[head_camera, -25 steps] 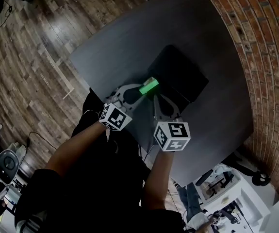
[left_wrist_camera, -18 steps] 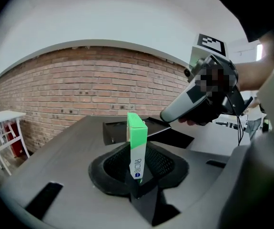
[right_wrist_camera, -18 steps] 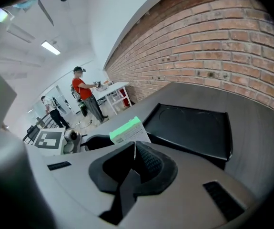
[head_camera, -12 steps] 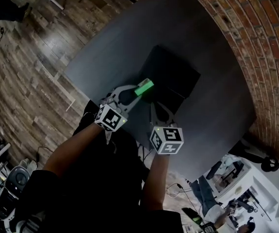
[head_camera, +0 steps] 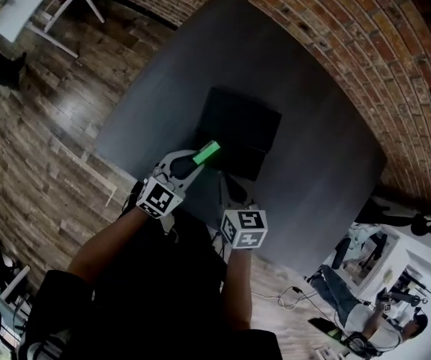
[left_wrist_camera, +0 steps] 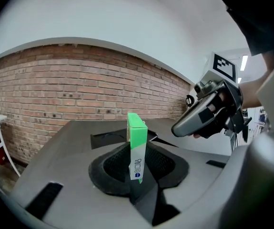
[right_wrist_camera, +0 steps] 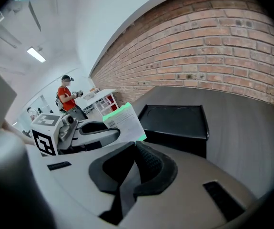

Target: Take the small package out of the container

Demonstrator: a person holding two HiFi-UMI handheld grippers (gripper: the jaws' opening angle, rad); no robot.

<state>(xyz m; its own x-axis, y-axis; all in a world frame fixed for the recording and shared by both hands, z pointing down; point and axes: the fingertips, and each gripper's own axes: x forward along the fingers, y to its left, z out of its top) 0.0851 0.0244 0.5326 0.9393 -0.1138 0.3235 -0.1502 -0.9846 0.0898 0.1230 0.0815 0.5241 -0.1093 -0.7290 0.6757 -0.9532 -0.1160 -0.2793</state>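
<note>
A small green and white package (head_camera: 207, 154) hangs over the near left edge of the black container (head_camera: 243, 126), clear of it. My left gripper (head_camera: 198, 161) is shut on the package's lower end, and the package (left_wrist_camera: 137, 147) stands upright between its pads in the left gripper view (left_wrist_camera: 137, 162). My right gripper (head_camera: 222, 180) hovers beside it at the container's near edge, shut with nothing between its pads (right_wrist_camera: 135, 146). In the right gripper view the package (right_wrist_camera: 124, 123) sits just left of the container (right_wrist_camera: 175, 120). What lies inside the container is not visible.
The container rests on a dark grey table (head_camera: 320, 171) that runs up to a brick wall (head_camera: 365, 66). Wooden floor (head_camera: 43, 126) lies to the left past the table's edge. A person in red (right_wrist_camera: 68, 95) stands far off by white furniture.
My left gripper has risen with the package still held. The right gripper has shifted sideways next to it and stayed shut. The head view has swung, so the table looks smaller.
</note>
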